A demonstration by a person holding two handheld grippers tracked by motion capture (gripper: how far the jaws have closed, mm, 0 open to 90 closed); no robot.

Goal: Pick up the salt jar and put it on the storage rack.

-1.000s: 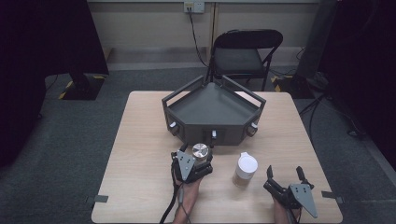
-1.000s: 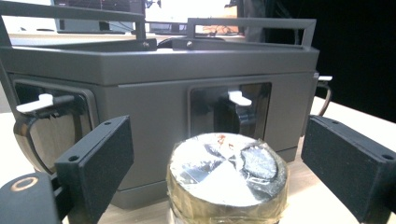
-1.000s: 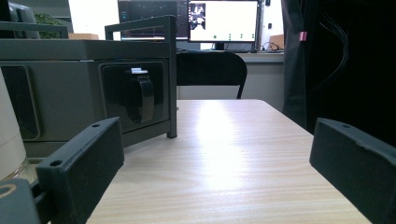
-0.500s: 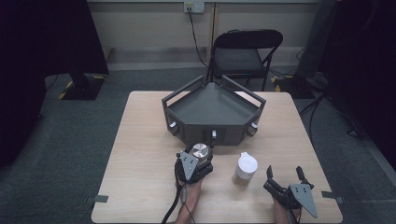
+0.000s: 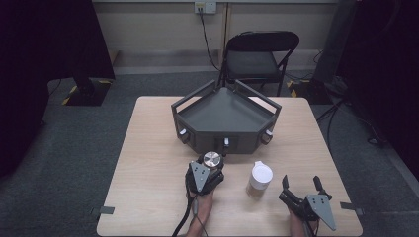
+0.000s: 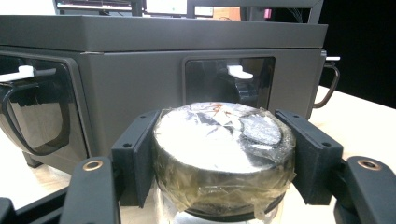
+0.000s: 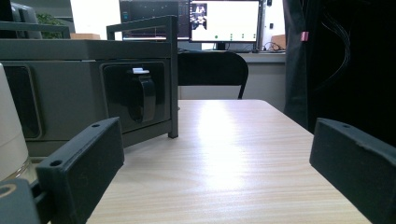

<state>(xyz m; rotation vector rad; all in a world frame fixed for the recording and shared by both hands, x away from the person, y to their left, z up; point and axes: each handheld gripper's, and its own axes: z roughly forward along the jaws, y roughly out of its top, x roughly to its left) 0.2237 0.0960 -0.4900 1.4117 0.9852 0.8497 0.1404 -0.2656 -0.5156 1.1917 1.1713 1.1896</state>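
Nothing has shifted: left tongs (image 5: 207, 167) clench the foil-topped jar (image 6: 224, 151), right tongs (image 5: 301, 185) released.

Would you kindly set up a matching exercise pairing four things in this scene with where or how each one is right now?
Things:
1. left gripper
2. right gripper
3. white-lidded jar
4. grey rack

States:
A. standing free between the two grippers
B. jaws open, nothing between them
C. at the middle of the table, beyond the jars
D. closed on the silver-lidded jar

Pairs: 1-D, 2-B, 3-A, 4-C
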